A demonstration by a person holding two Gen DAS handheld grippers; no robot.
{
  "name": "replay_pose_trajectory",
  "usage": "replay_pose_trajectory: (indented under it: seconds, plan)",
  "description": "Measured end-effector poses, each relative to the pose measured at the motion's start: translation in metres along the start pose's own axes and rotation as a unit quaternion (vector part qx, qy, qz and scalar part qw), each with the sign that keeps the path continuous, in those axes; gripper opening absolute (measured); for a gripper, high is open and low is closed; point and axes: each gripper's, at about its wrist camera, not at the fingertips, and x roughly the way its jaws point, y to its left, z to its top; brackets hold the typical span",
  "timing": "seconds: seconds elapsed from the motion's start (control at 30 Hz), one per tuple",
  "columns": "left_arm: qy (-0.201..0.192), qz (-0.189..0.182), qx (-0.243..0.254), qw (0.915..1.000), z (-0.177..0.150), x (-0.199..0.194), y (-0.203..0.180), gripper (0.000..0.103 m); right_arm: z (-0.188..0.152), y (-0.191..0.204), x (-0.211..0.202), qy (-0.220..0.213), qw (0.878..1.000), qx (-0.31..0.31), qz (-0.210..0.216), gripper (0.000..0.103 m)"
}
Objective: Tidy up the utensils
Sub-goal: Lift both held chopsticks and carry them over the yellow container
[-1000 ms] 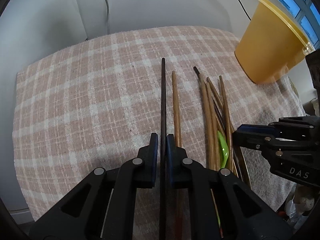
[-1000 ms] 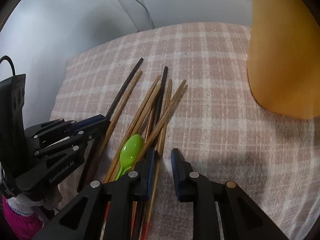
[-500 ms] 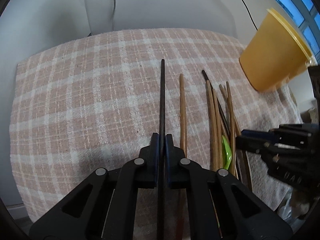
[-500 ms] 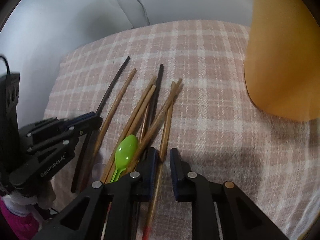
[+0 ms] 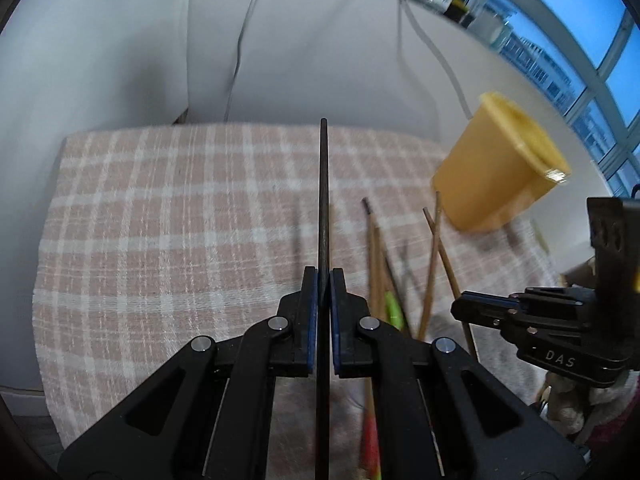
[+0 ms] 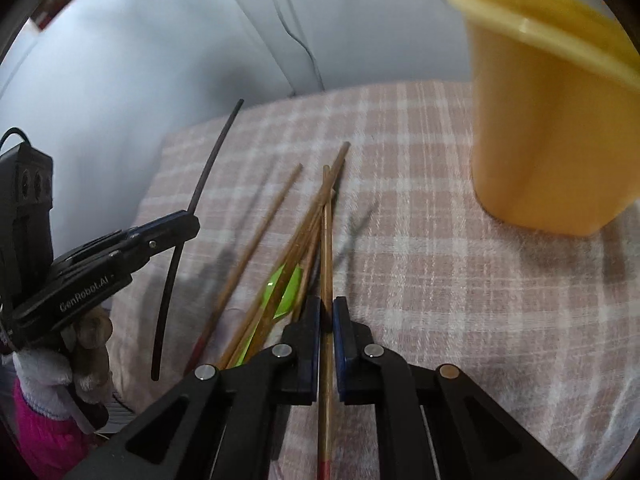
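Between each gripper's clenched fingers (image 5: 308, 312) runs one chopstick, lengthwise: black chopstick (image 5: 323, 200) left, wooden chopstick (image 6: 327, 240) right, yellow cup (image 6: 552, 132) ahead-right.

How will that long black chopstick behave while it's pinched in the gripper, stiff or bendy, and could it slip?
Probably stiff: the black chopstick runs straight out past the left gripper without sagging. It looks thin and likely light for its length. It could pivot or slide, since the narrow pads pinch only a short stretch of it, with long ends free on both sides.
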Motion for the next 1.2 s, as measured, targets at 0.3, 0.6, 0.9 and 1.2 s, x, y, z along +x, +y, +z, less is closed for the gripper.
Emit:
replay_pose_trajectory:
  seconds: [0.3, 0.6, 0.9, 1.2]
  plan:
    - [-0.063, -0.020, -0.001, 0.9978, -0.003, -0.038, -0.018, 0.003, -0.009, -0.018, -0.056, -0.089, 0.996, -0.009, -0.018, 0.004]
    - [-0.124, -0.054, 0.011, 0.9907, 0.030, -0.067, -0.074, 0.003, 0.005, -0.035, -0.112, -0.161, 0.987, -0.013, -0.017, 0.004]
    - [-0.176, -0.111, 0.020, 0.9780, 0.079, -0.072, -0.124, 0.003, 0.038, -0.054, -0.160, -0.233, 0.971, -0.024, -0.044, 0.004]
    - [-0.200, -0.134, 0.017, 0.9704, 0.117, -0.052, -0.159, 0.003, 0.081, -0.066, -0.181, -0.270, 0.961, -0.028, -0.055, 0.004]
